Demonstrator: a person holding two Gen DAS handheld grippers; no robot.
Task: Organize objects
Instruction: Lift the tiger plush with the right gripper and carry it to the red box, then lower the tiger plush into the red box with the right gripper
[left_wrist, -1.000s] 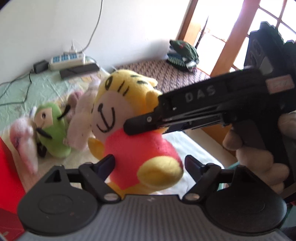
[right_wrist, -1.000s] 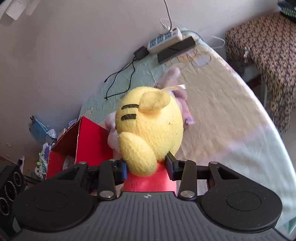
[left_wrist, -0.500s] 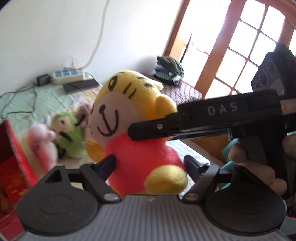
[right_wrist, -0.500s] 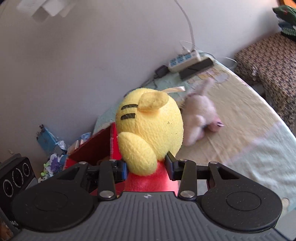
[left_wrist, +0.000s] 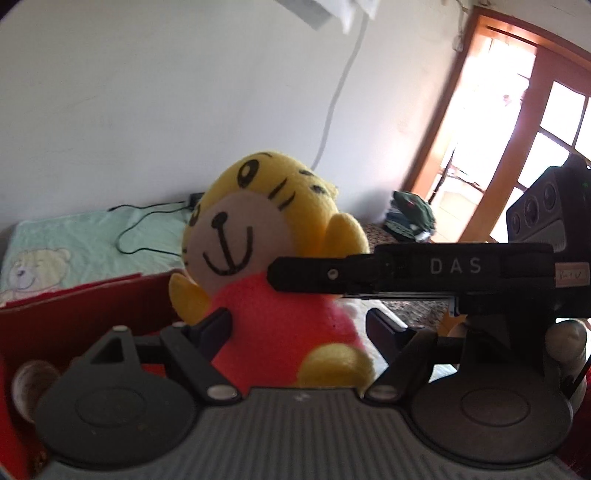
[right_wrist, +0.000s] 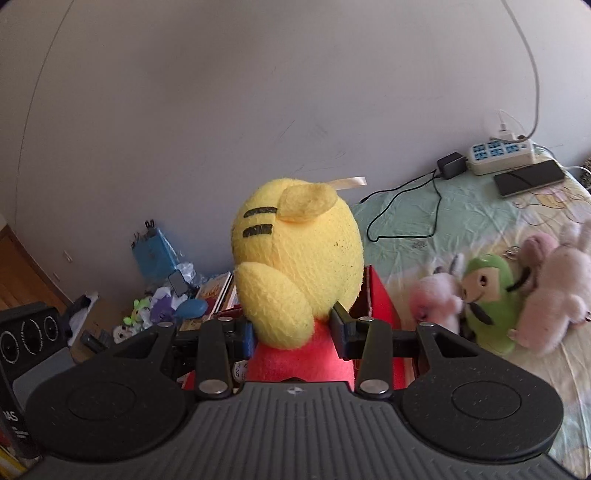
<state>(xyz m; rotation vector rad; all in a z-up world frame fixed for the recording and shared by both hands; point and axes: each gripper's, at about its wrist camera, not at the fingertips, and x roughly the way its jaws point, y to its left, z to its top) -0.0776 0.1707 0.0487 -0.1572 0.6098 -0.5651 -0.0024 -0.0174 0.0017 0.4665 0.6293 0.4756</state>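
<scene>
Red box (left_wrist: 74, 306) at left, its lower part hidden behind the left gripper (left_wrist: 295, 332), jaws apart around the tiger plush (left_wrist: 266, 266) without touching. The plush is yellow-headed with a cream face, black stripes and a pink-red body, held above the box. Right gripper (right_wrist: 293, 332) jaws are clamped on its body below the head; its feet are hidden. Blurred plush toys (right_wrist: 491, 291) lie on the bed (right_wrist: 480, 206) at right.
</scene>
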